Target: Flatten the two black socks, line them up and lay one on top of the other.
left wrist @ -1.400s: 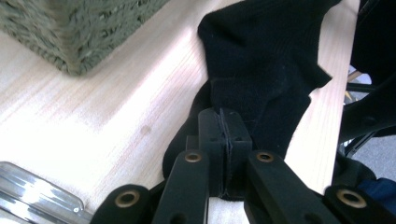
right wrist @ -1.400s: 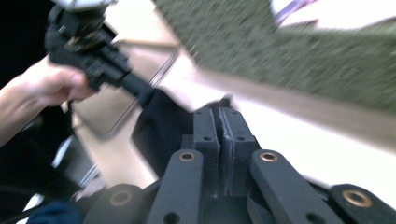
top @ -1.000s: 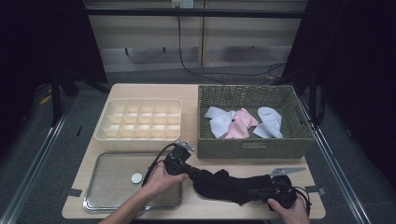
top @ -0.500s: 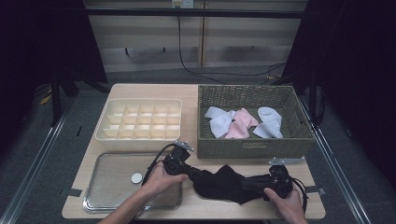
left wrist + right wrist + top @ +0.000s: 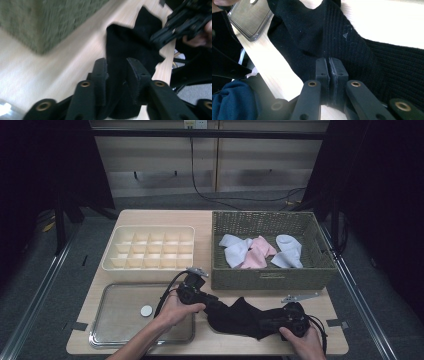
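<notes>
One black sock (image 5: 240, 317) is lying on the near edge of the table (image 5: 205, 227), in front of the basket (image 5: 272, 277) and just right of the tray (image 5: 122, 322), and both grippers are holding it. The left gripper (image 5: 212, 301) is grasping the sock's left end; in the left gripper view its two jaws are standing apart with a fold of the black fabric (image 5: 125, 50) bunched between them. The right gripper (image 5: 265, 325) is clamping the sock's right end; in the right gripper view its jaws are pressing together with the ribbed knit (image 5: 352, 50) pinched at their tips. Two hands are working here: the left hand (image 5: 172, 310) is wrapping around its gripper over the tray's right edge, and the right hand (image 5: 302, 342) is gripping its tool at the table's near right corner.

One woven green basket is sitting on the right half of the table, with a small label on its front wall too blurred to read. Inside it, about four light socks (image 5: 260, 251) are lying in a loose heap, three whitish and one pink. One cream organizer box (image 5: 150, 250) is standing to the left of the basket, its grid showing three rows of six cells. One clear tray is lying in front of that box, with one small white disc (image 5: 146, 310) resting on it.
</notes>
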